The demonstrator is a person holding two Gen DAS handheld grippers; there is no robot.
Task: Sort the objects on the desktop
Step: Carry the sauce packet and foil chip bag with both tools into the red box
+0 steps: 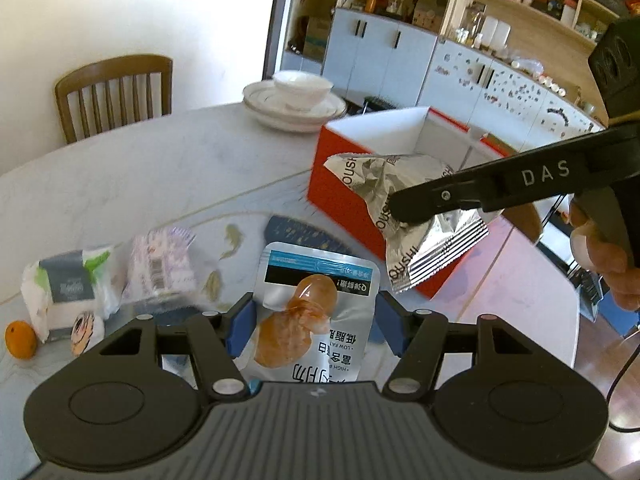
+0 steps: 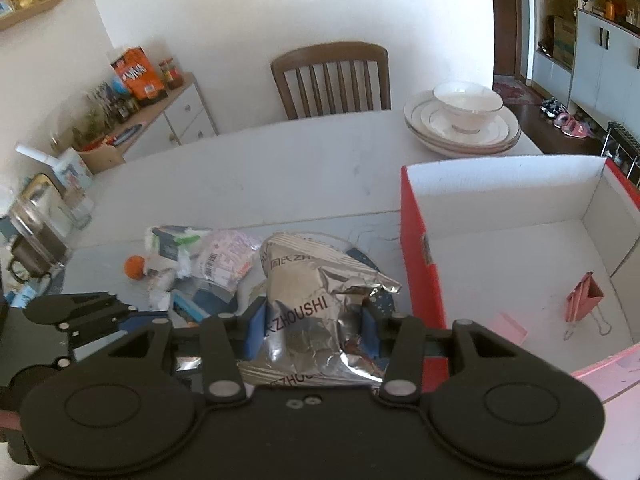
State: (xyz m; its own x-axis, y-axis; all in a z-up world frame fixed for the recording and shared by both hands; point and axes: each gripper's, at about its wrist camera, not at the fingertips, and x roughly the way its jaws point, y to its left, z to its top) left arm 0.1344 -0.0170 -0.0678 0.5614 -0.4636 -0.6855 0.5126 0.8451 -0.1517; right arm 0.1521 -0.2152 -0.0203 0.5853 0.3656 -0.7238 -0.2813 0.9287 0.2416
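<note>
Far left of table (image 2: 280, 160): small orange fruit (image 1: 20, 339), round, matte skin, sitting near the table's near edge. Just beside it, a soft white tissue pack (image 1: 68, 288) with a grey-green label, then a crinkled lilac-print packet (image 1: 160, 268) showing a barcode; the two touch. Tabletop is pale marble-look stone with a curved inlay line. Wide bare stretch runs behind the clutter to the wooden slat-back chair (image 2: 332, 80) and the stacked white plates with a bowl (image 2: 464, 120) at the far edge.

Centre: left gripper (image 1: 314, 326), blue pads closed against both sides of a glossy silver pouch (image 1: 316, 312) printed with an orange-brown food picture. Pouch is flat with rounded corners, its top end pointing away from the camera; whether it is clear of the tabletop cannot be told.

Right of centre: right gripper (image 2: 312, 330) clamped on a crumpled foil snack bag (image 2: 316, 304), lettering "ZHOUSHI", creased, reflective. In the left wrist view the same bag (image 1: 404, 216) hangs in front of the box's near red wall.

Right: red cardboard box (image 2: 420, 240), open top, white inside, straight walls. On its floor lie a pink binder clip (image 2: 584, 300) and a flat pink pad (image 2: 508, 328), apart from each other; most of the floor is bare. Box stands near the table's right edge.
</note>
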